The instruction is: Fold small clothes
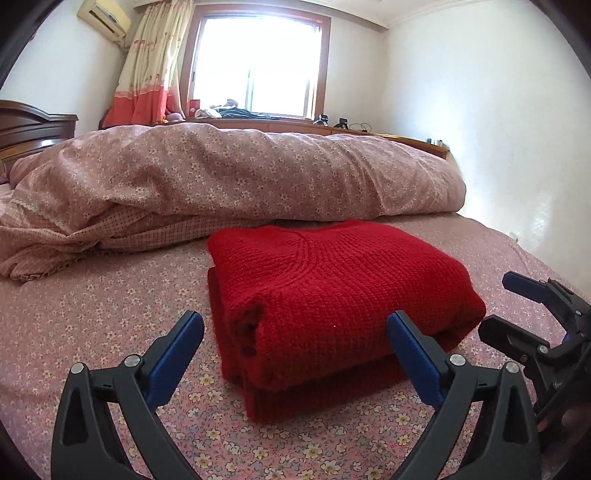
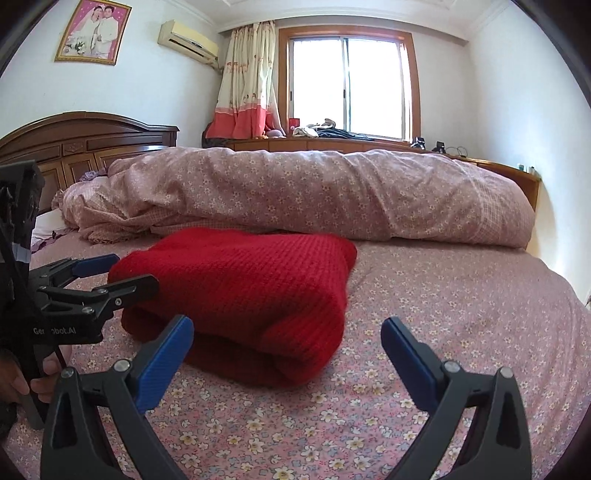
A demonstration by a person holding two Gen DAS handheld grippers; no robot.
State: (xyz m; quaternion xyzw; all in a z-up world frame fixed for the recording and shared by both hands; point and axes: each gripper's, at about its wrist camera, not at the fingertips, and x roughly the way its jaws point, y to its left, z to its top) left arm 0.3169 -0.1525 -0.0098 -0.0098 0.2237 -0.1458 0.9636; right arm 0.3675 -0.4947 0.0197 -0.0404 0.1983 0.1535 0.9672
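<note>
folded red sweater on the bed, both tongs spread and bare

folded into a thick rectangular bundle: chunky red knitted sweater (image 1: 332, 291), lying flat on the pink floral-print bed sheet (image 1: 92, 321) near the middle of the mattress. curved raglan seam on the top layer, rolled fold edge facing the left wrist camera, lower layers stacked beneath. far edge touching or almost touching the long rolled pink floral quilt (image 1: 240, 173) stretched across the bed behind it.

just in front of the bundle, low over the sheet: left black two-finger gripper with blue pads (image 1: 295, 332), fingers spread wide, nothing held, right pad overlapping the sweater's near right corner in the left wrist view; contact there impossible to tell. seen again from the side at the left of the right wrist view (image 2: 107, 280), beside the sweater's left end, gripped by a hand (image 2: 22, 380) at the bottom edge.

to the right of the bundle: right black two-finger gripper with blue pads (image 2: 288, 339), also spread wide and holding nothing, left pad in front of the sweater's near edge, right pad over bare sheet.

further out: dark carved wooden headboard (image 2: 85, 144), bright wood-framed window (image 2: 351, 85), cream and red curtain (image 2: 247, 85), beige wall air conditioner (image 2: 188, 42), gold-framed wedding portrait (image 2: 94, 31)
</note>
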